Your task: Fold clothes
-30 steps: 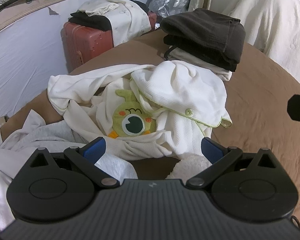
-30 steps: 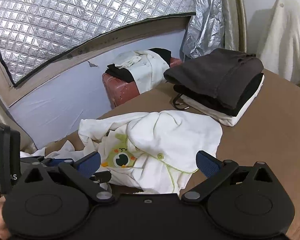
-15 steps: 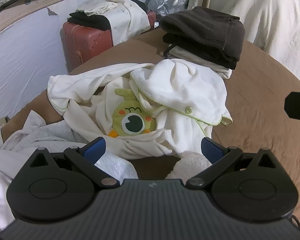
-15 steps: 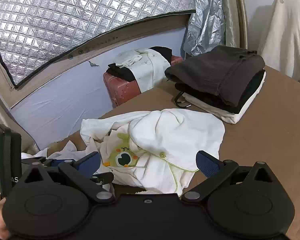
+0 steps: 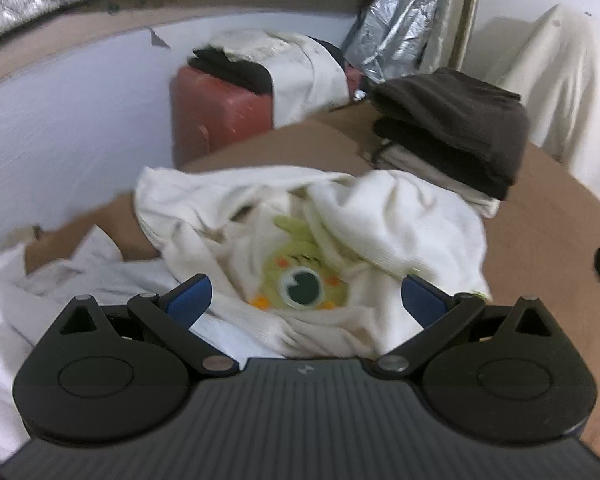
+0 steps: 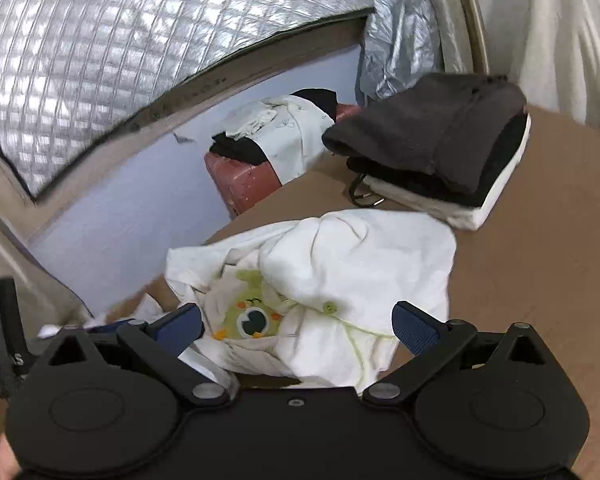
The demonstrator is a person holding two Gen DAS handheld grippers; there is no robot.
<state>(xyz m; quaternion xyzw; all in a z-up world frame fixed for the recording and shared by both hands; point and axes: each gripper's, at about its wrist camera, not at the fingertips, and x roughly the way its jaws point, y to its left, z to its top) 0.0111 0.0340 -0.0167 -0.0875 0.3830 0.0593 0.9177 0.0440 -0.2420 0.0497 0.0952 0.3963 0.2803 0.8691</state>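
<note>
Left wrist view shows the left gripper point(image 5: 304, 295) with its blue fingers point(image 5: 188, 297) spread wide and holding nothing, poised just above a crumpled cream garment point(image 5: 384, 216) that lies on the brown bench point(image 5: 548, 216). Its green cartoon patch point(image 5: 302, 286) sits between the fingers at 12 o'clock. More white clothes point(image 5: 39, 284) are heaped at 9 o'clock, and a folded dark stack point(image 5: 456, 128) rests at 1 o'clock, just beyond the garment. A red suitcase point(image 5: 215, 120) draped with clothes stands at 11 o'clock. In the right wrist view, the right gripper point(image 6: 297, 326) is likewise wide open and empty, the cream garment point(image 6: 364, 256) lying between its fingers point(image 6: 414, 326), the folded stack point(image 6: 432, 140) at 1 o'clock.
</note>
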